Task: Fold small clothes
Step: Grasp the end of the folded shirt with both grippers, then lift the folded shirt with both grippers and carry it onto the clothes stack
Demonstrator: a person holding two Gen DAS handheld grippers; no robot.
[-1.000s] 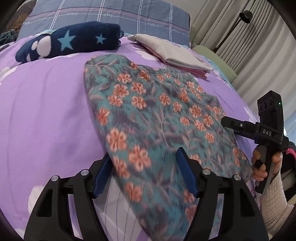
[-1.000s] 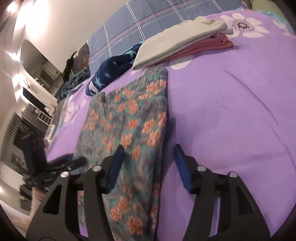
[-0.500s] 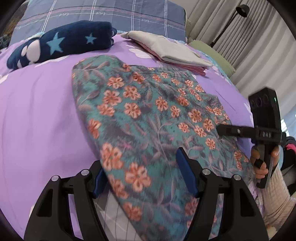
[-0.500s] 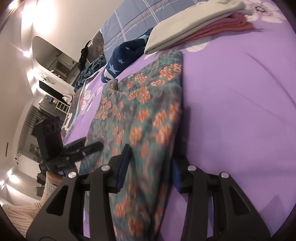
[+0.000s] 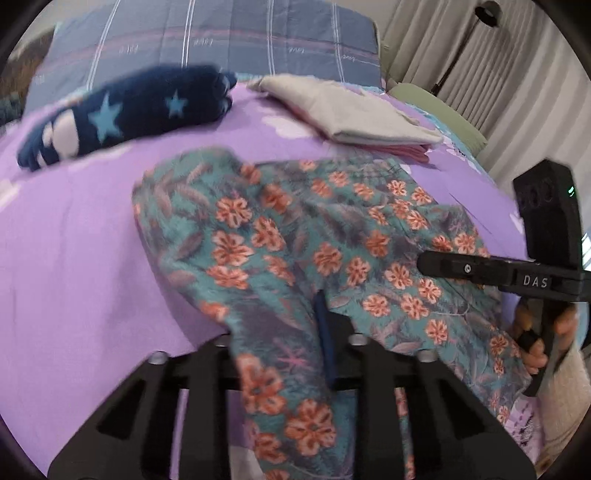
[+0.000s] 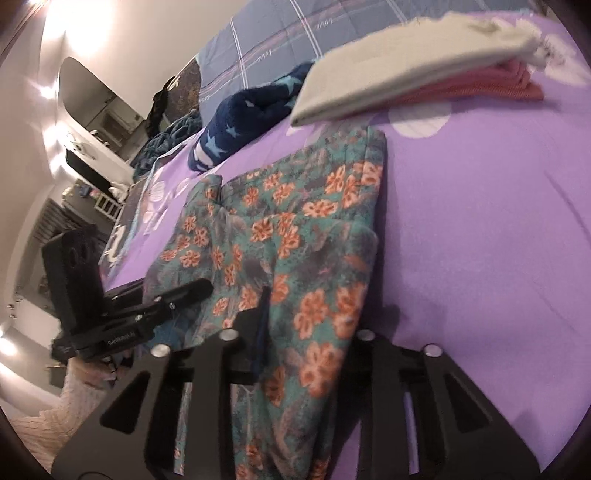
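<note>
A teal garment with orange flowers lies on the purple bedsheet, its near edge bunched up. My left gripper is closing its jaws with a fold of that near edge pinched between them. Cloth covers one finger, and only a blue pad shows. In the right wrist view my right gripper is closing likewise on the garment's other near corner, with cloth draped over its fingers. Each gripper shows in the other's view: the right gripper held by a hand, the left gripper at the left.
A navy star-print garment lies at the back left. A folded beige piece on a pink one is stacked at the back right. A plaid pillow sits behind them, with curtains and a floor lamp to the right.
Both grippers slid forward over the garment's near edge and their jaws narrowed onto it. The cloth, flat before, is now rumpled and gathered between the fingers.
</note>
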